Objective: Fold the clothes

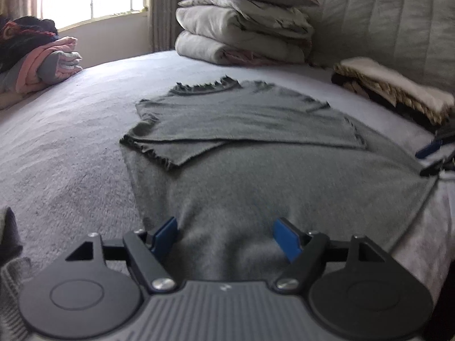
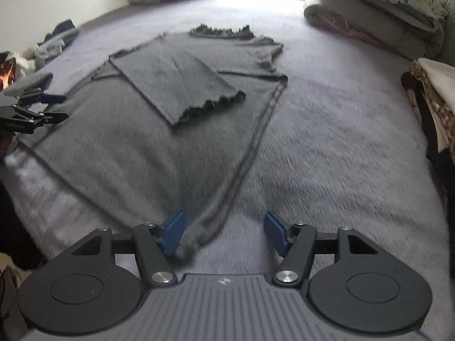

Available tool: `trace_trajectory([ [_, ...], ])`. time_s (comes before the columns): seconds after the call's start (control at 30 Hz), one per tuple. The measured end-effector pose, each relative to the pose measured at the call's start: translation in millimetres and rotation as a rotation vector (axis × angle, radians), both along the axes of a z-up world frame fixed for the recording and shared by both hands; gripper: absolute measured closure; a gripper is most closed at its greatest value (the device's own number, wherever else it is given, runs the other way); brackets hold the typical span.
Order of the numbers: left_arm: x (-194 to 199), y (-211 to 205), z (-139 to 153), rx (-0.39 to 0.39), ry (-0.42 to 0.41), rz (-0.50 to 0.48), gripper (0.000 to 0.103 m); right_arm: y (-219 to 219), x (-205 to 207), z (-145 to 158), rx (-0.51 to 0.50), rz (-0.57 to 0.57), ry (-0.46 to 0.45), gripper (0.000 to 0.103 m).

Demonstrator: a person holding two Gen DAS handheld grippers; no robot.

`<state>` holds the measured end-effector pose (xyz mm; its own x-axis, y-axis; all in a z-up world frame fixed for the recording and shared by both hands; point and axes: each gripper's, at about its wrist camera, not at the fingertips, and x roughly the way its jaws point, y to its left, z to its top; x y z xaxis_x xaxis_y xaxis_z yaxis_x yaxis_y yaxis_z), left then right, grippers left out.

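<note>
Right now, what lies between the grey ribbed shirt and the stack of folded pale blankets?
Only bare lilac bedsheet lies between the grey ribbed shirt and the stack of folded pale blankets, as the left wrist view shows.

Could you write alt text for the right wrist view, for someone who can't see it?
A grey top lies flat on a bed, both sleeves folded across its chest. The right gripper sits open in the foreground at the top's near hem corner, and the left gripper shows at the left edge. Folded bedding is stacked beyond.
</note>
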<state>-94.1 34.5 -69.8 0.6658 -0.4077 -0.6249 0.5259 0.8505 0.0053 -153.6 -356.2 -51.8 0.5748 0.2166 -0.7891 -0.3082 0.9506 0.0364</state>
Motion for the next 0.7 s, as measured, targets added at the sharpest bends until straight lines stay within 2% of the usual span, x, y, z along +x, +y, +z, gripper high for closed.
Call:
trace_trajectory([
  [0.27,-4,2,14,0.092,0.127,-0.027,0.023,-11,-9,6,-0.008,-0.037,0.052,0.036],
  [0.37,-5,8,18,0.099,0.188,-0.007,0.023,-16,-12,10,-0.023,-0.06,0.06,0.036],
  [0.47,-5,21,20,0.051,0.262,0.007,0.023,-22,-19,11,-0.051,-0.086,0.069,0.036],
  [0.7,9,50,24,-0.134,0.391,0.039,0.028,-44,-28,23,0.021,-0.156,0.029,0.036],
])
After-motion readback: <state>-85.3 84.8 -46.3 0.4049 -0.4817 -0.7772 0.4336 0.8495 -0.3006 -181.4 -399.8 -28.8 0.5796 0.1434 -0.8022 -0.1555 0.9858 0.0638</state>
